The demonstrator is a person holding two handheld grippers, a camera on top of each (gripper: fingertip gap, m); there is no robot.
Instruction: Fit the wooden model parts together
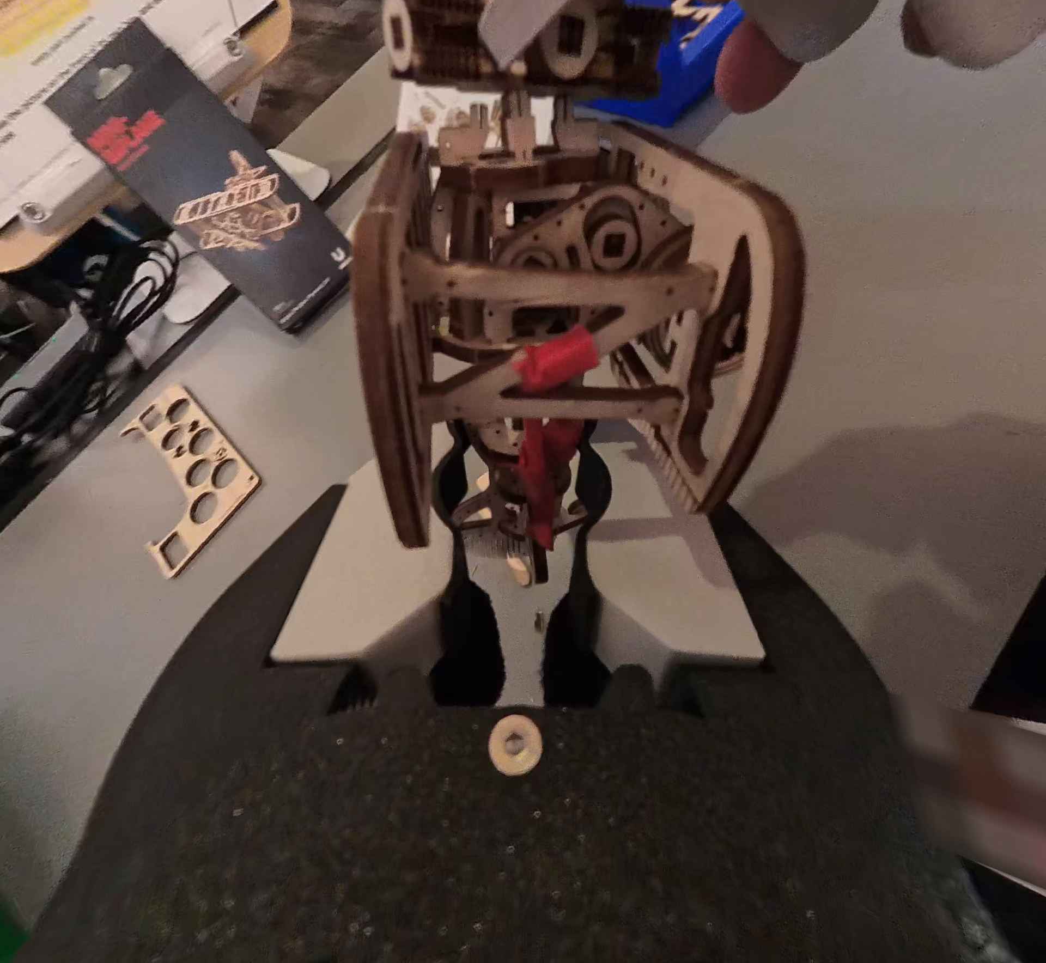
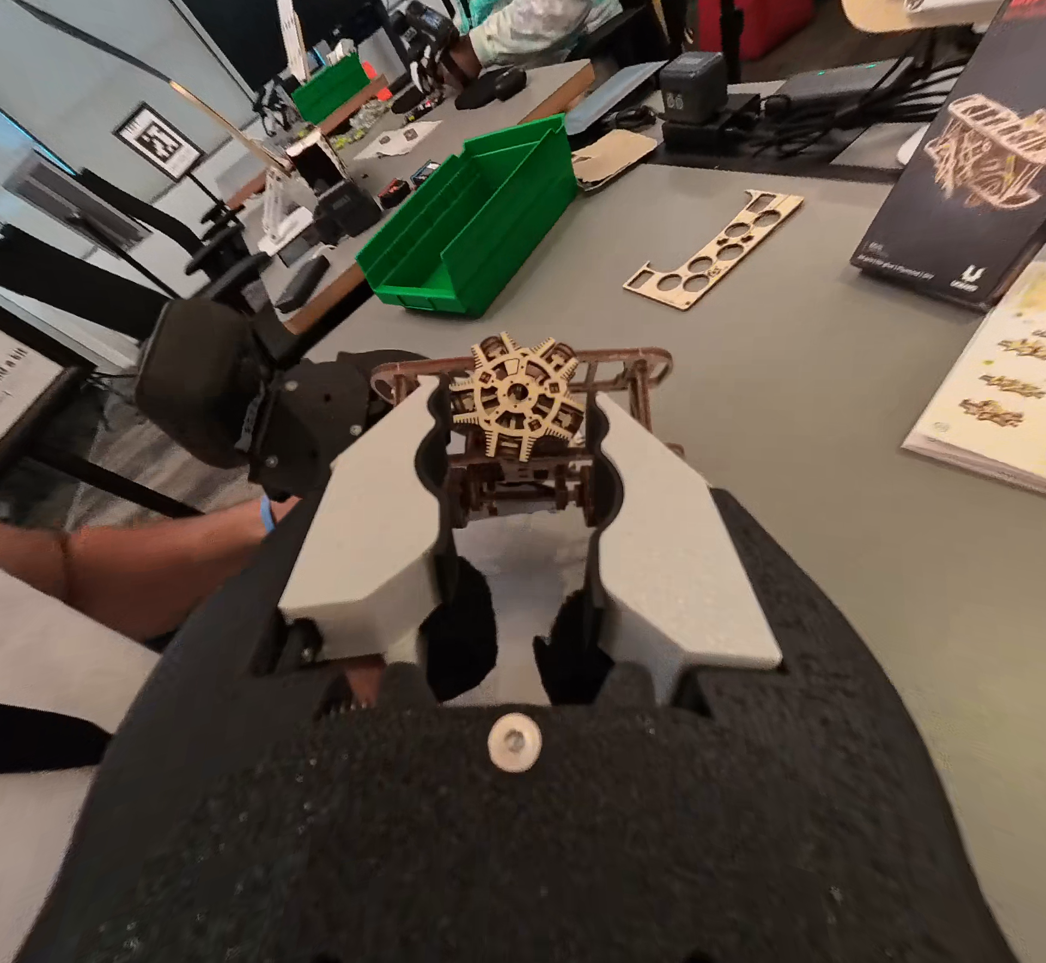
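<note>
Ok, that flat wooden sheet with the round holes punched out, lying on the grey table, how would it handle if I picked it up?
The flat wooden sheet with round cut-outs looks thin, so probably light and slightly bendy. Only narrow strips remain between holes, so it may snap if squeezed hard. It lies flush on the grey table, so getting under an edge could be fiddly.

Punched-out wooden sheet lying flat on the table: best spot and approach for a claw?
Probably the wooden sheet by its long straight edge, coming in low from the side where bare table lies. It lies flat, so a top-down pinch has nothing to close on. The holed middle looks weak, and the solid rim looks stronger.
</note>
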